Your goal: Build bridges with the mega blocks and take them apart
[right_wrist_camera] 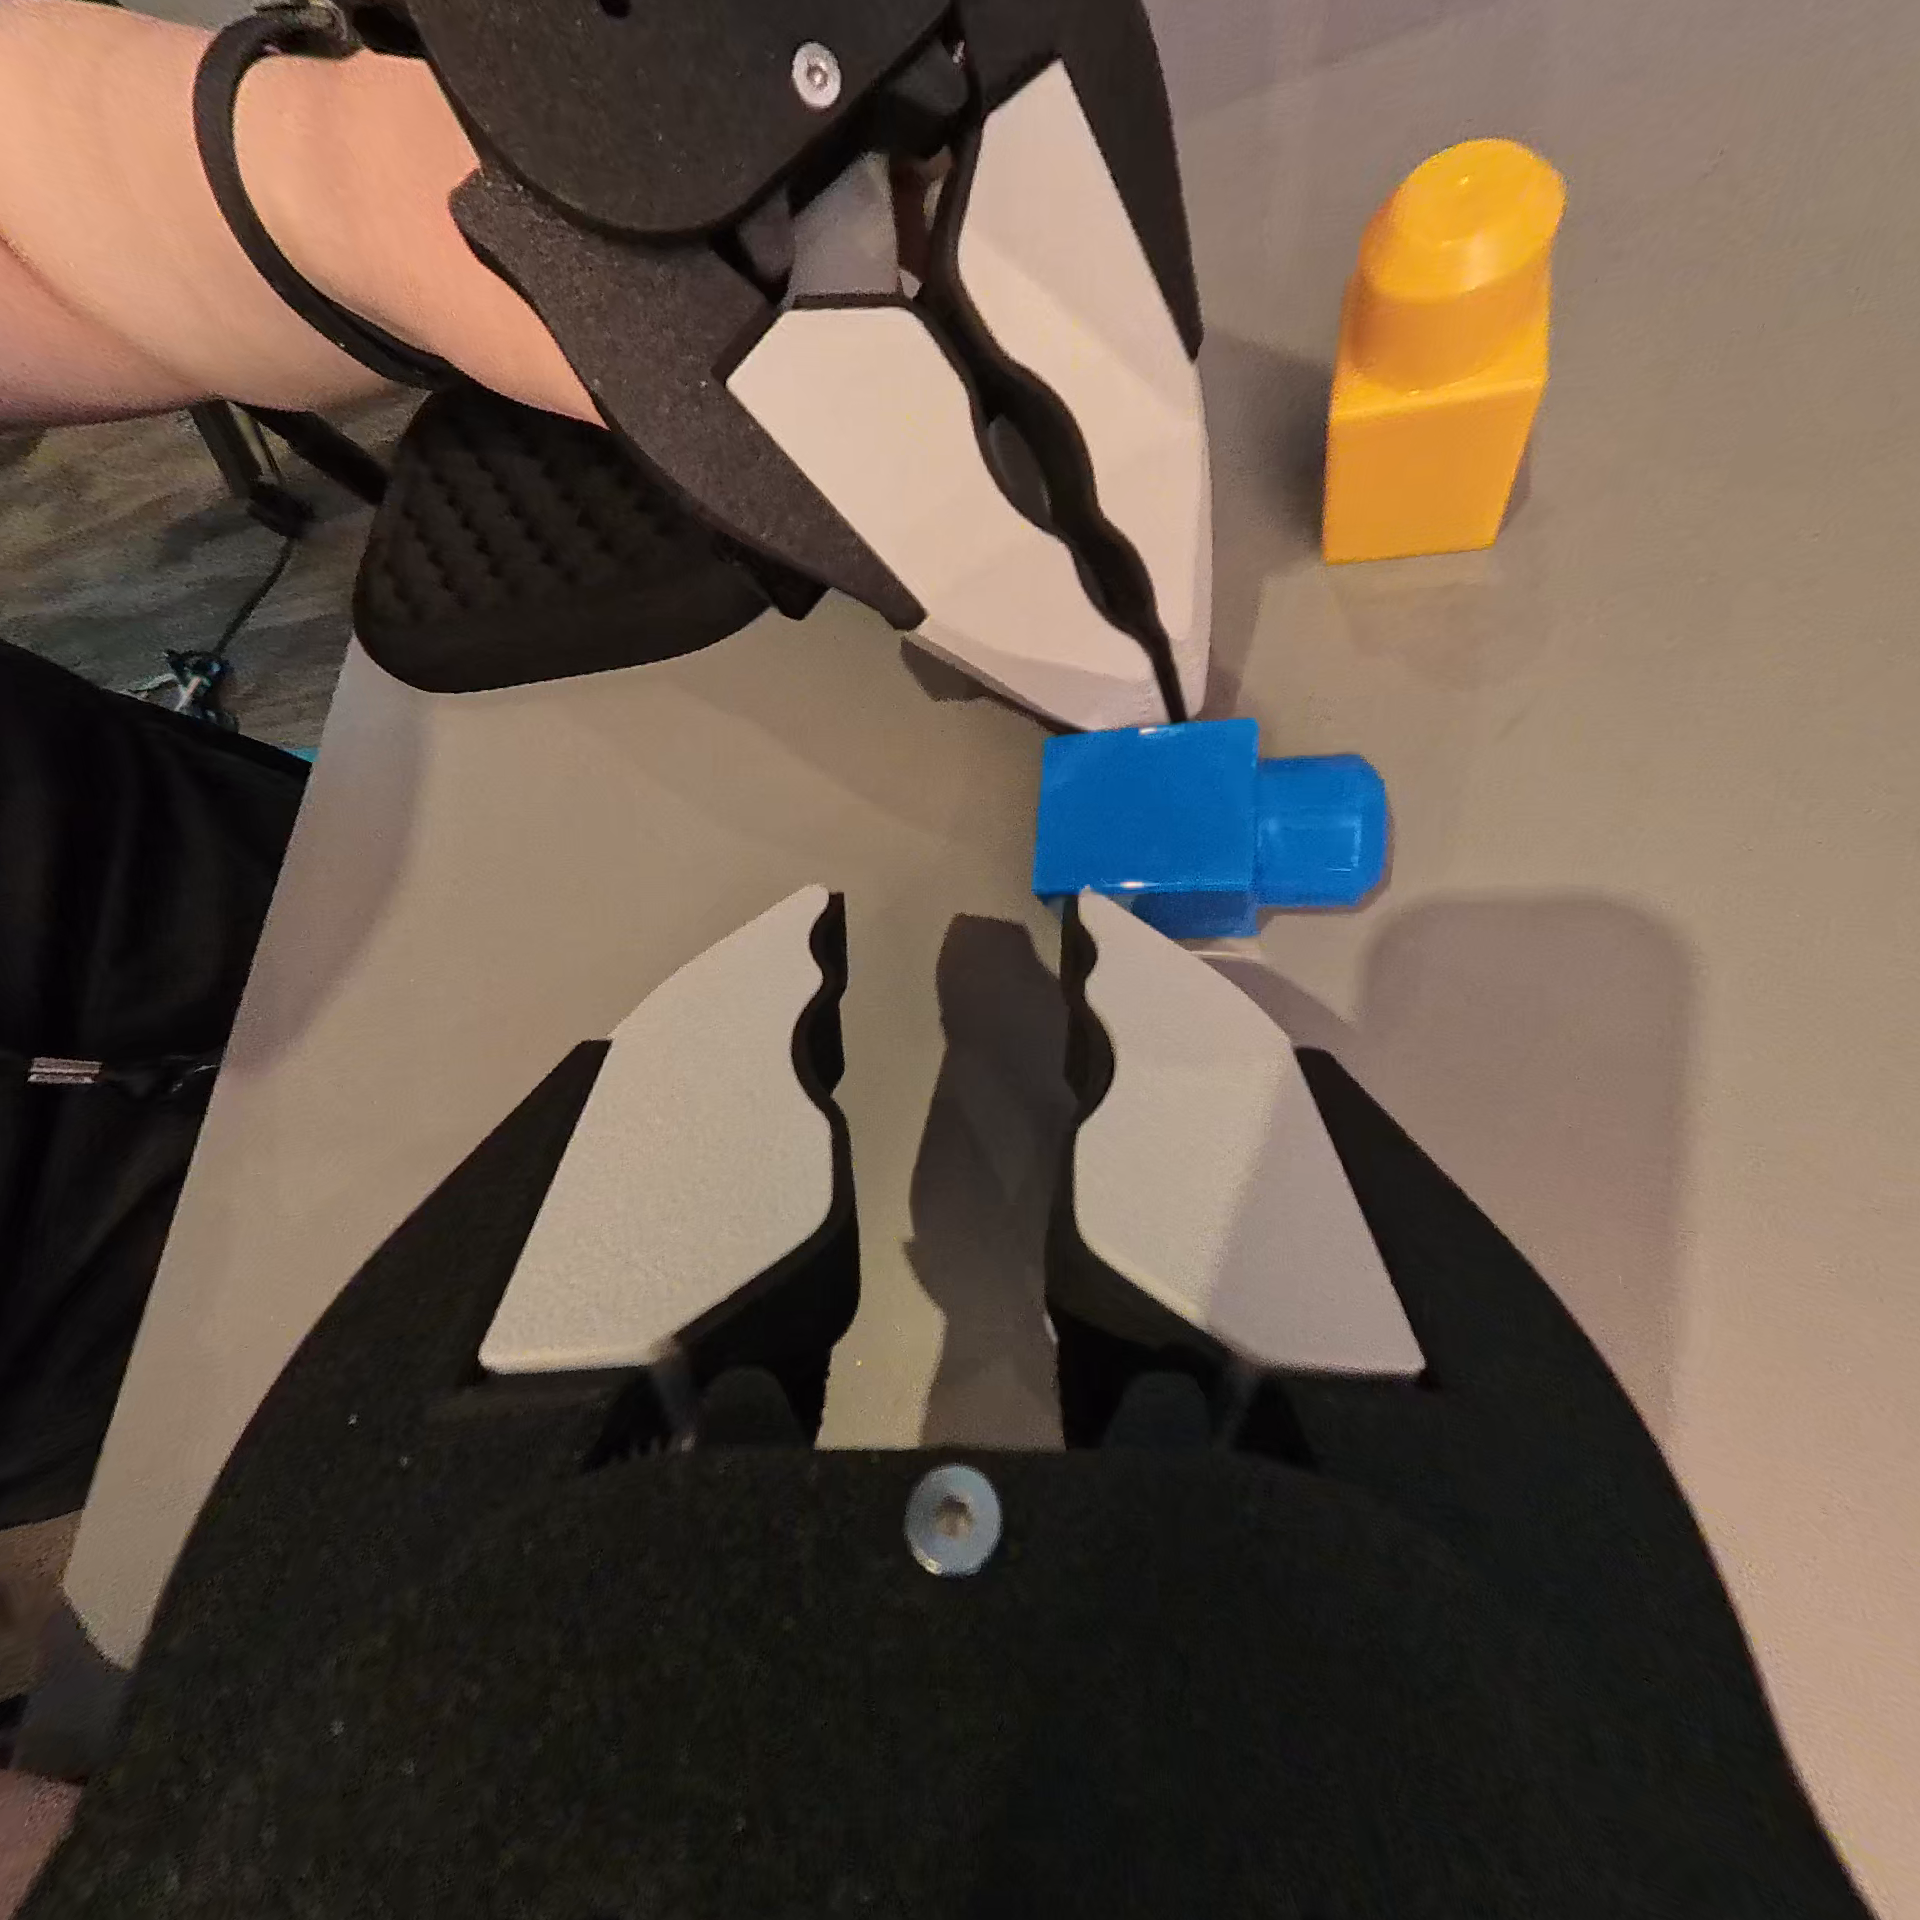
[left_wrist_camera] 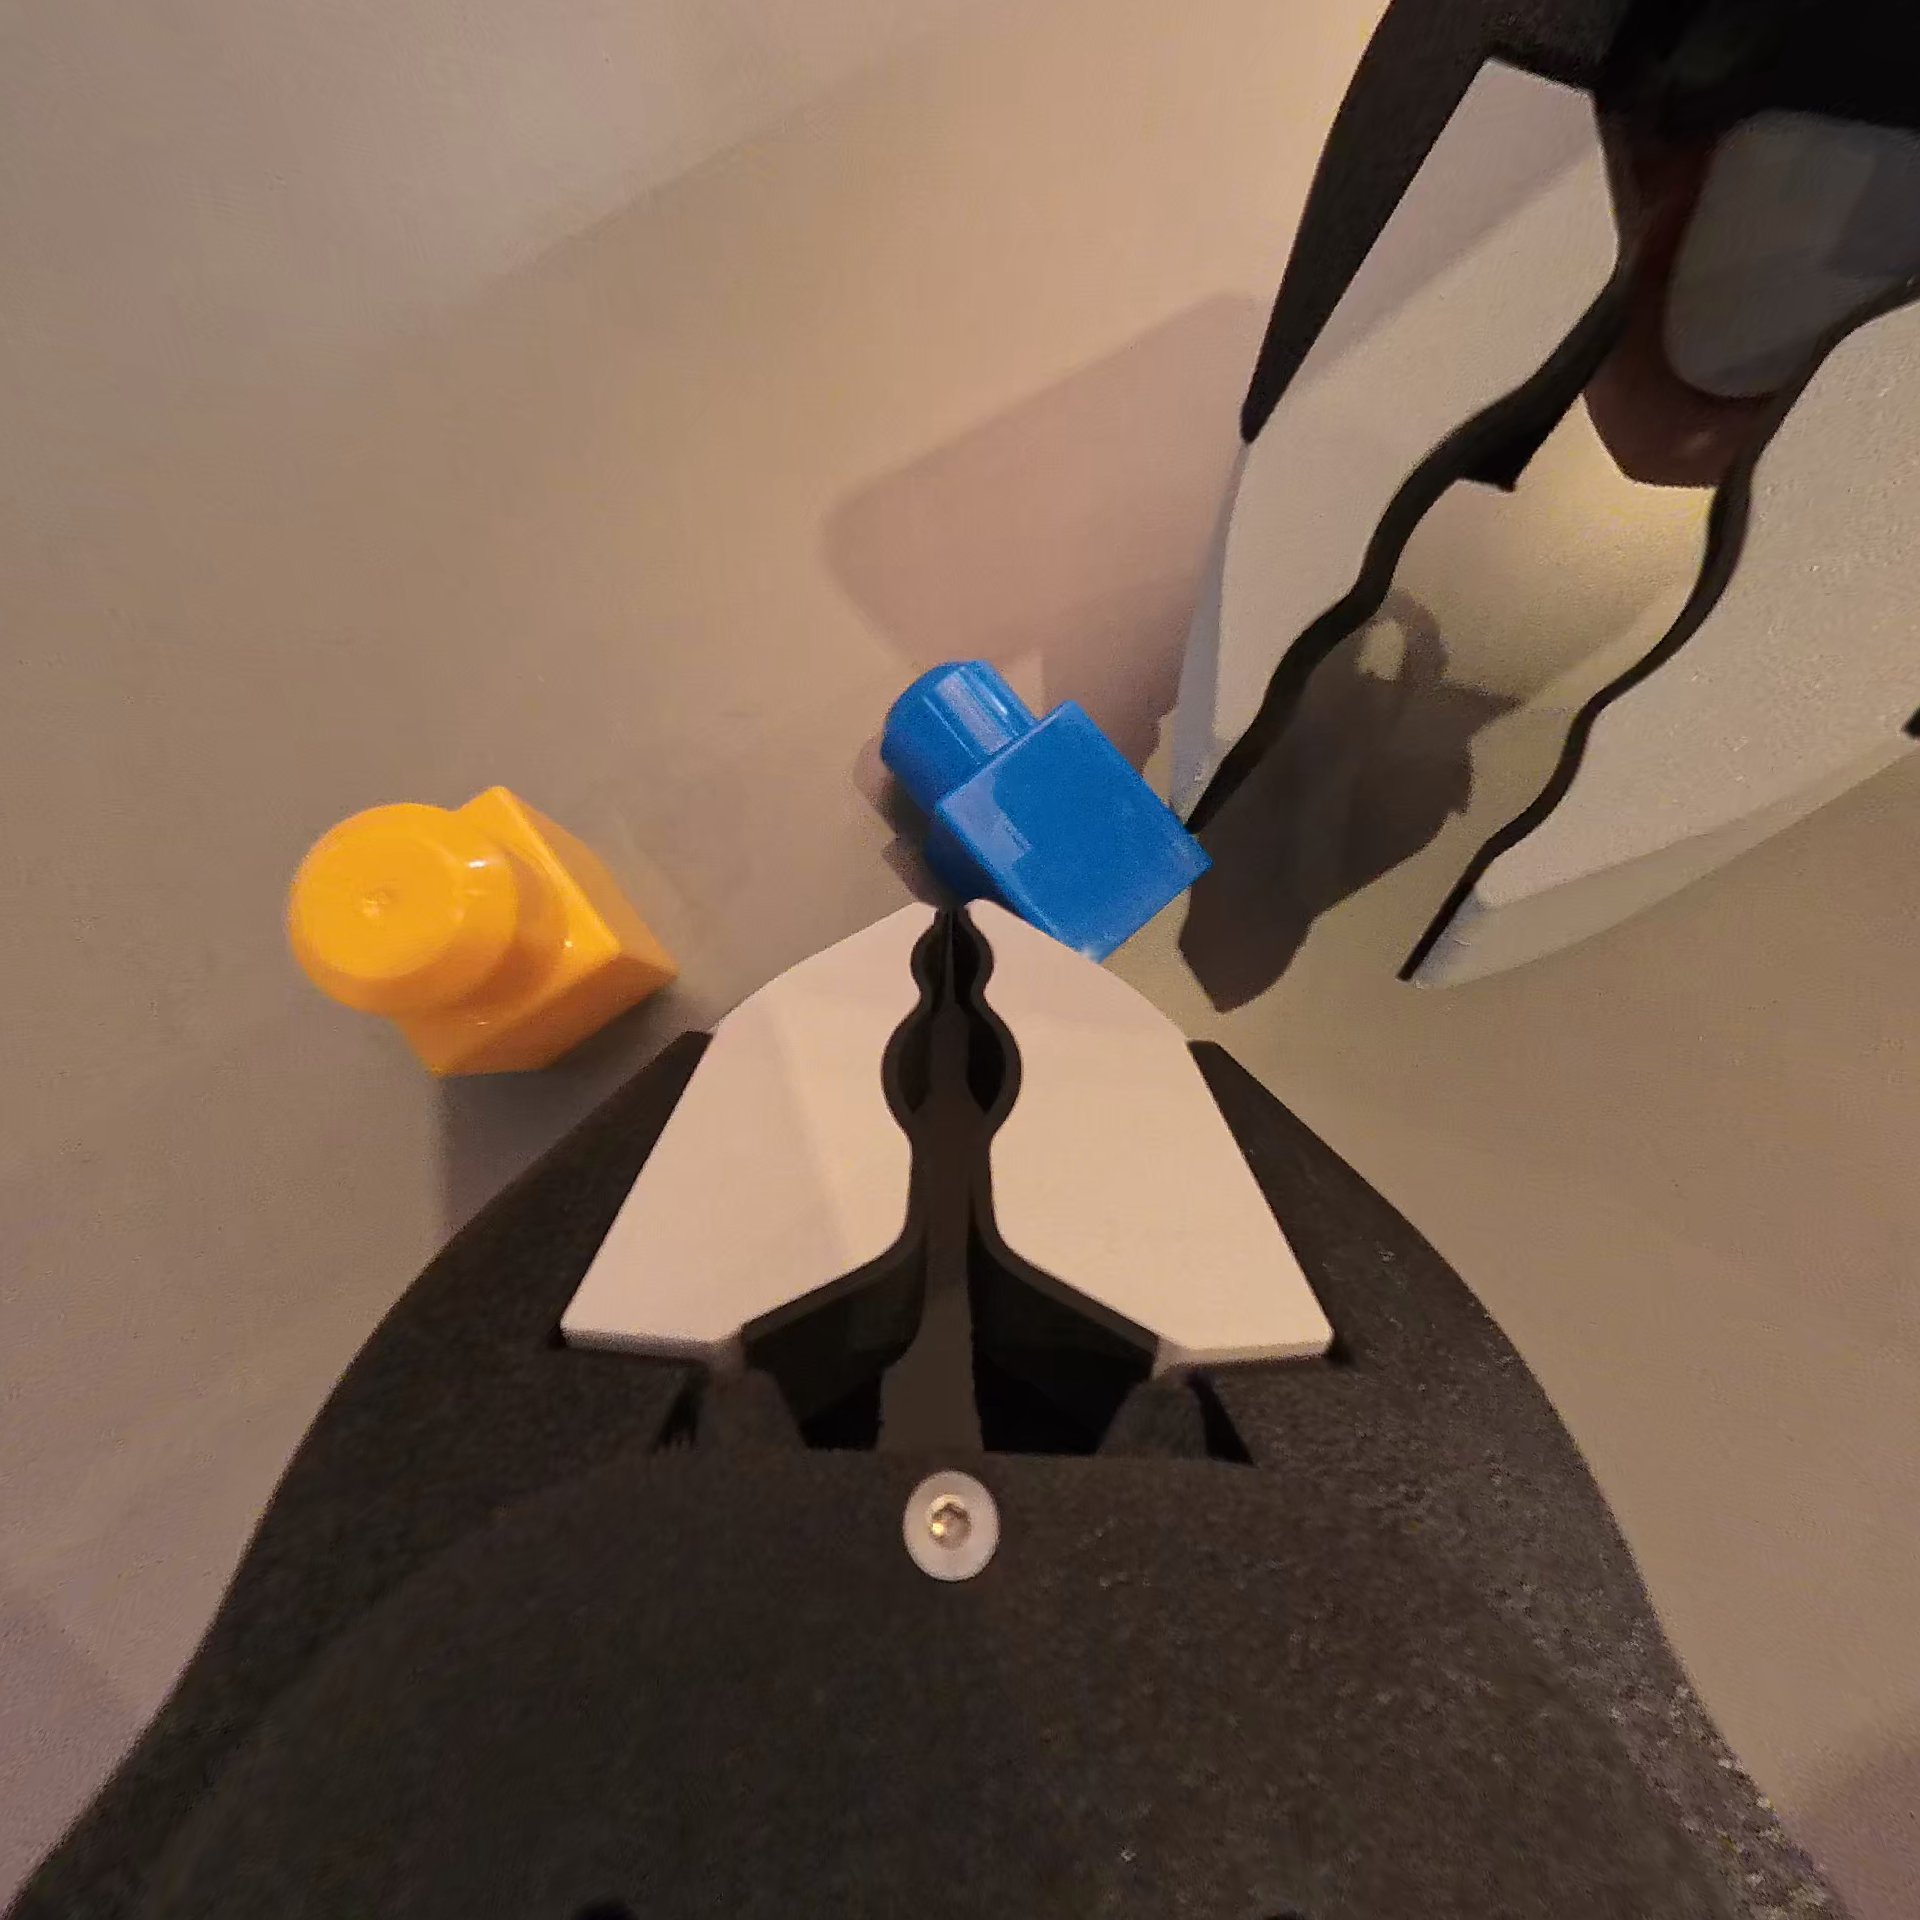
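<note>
Fingers of the left hand-held gripper [left_wrist_camera: 951, 914] are pressed together, tips touching the toppled blue block [left_wrist_camera: 1039, 816]; the right hand-held gripper [right_wrist_camera: 951, 914] is parted, one fingertip at that block. An upright yellow block [right_wrist_camera: 1439, 364] stands farther off on the bench [right_wrist_camera: 1662, 1039].

Black hand-held gripper [right_wrist_camera: 951, 914], grey wavy-edged fingers [right_wrist_camera: 686, 1143], silver screw [right_wrist_camera: 953, 1520].

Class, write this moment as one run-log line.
left gripper: shut, tips at blue block | right gripper: open, empty | blue block: on its side | yellow block: upright, apart
</note>
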Motion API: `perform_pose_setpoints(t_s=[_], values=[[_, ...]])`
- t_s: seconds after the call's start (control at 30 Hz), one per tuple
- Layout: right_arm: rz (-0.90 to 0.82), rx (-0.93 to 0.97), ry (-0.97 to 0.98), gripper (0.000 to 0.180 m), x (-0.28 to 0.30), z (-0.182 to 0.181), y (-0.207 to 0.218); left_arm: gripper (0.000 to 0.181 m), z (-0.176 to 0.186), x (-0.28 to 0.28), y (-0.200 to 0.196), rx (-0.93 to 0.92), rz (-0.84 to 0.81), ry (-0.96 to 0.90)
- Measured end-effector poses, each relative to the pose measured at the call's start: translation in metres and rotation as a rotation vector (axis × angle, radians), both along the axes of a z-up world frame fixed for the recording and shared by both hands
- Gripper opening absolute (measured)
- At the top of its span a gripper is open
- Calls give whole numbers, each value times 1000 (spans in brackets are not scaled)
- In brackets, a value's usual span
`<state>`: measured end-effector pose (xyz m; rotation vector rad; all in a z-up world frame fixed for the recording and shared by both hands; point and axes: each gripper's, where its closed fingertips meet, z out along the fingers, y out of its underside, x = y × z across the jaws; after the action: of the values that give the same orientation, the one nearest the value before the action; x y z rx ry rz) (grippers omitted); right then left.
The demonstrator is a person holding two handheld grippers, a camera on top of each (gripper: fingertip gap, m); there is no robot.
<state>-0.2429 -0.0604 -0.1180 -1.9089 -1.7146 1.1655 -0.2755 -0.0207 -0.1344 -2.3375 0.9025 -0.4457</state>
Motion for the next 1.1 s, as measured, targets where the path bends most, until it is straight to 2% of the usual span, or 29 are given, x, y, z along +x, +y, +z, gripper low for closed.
perform_pose_setpoints(t_s=[0.23,0.3,0.4,0.47,0.53,0.63,0.73,0.8,0.87,1.03,1.1], values=[[-9,42,4,39,6,0,6,2,10,-28,-8,32,49,16],[-21,42,19,39,9,5,10,10,17,-45,-8,51,103,4],[-44,45,39,39,12,12,15,39,24,-71,3,93,252,-7],[-51,50,47,39,14,14,17,44,23,-70,9,91,316,-65],[-57,57,46,39,17,15,18,56,16,-71,20,108,382,-42],[-71,57,57,39,22,18,20,59,8,-74,36,157,480,25],[-80,60,66,39,26,21,22,61,0,-64,43,164,498,52],[-84,64,78,39,27,24,24,57,-8,-61,47,154,496,97],[-84,59,94,39,29,27,24,37,-11,-61,52,162,486,129],[-85,73,117,39,32,35,24,36,-6,-66,38,13,274,285],[-88,78,122,39,34,38,26,37,0,-63,17,-159,168,327]])
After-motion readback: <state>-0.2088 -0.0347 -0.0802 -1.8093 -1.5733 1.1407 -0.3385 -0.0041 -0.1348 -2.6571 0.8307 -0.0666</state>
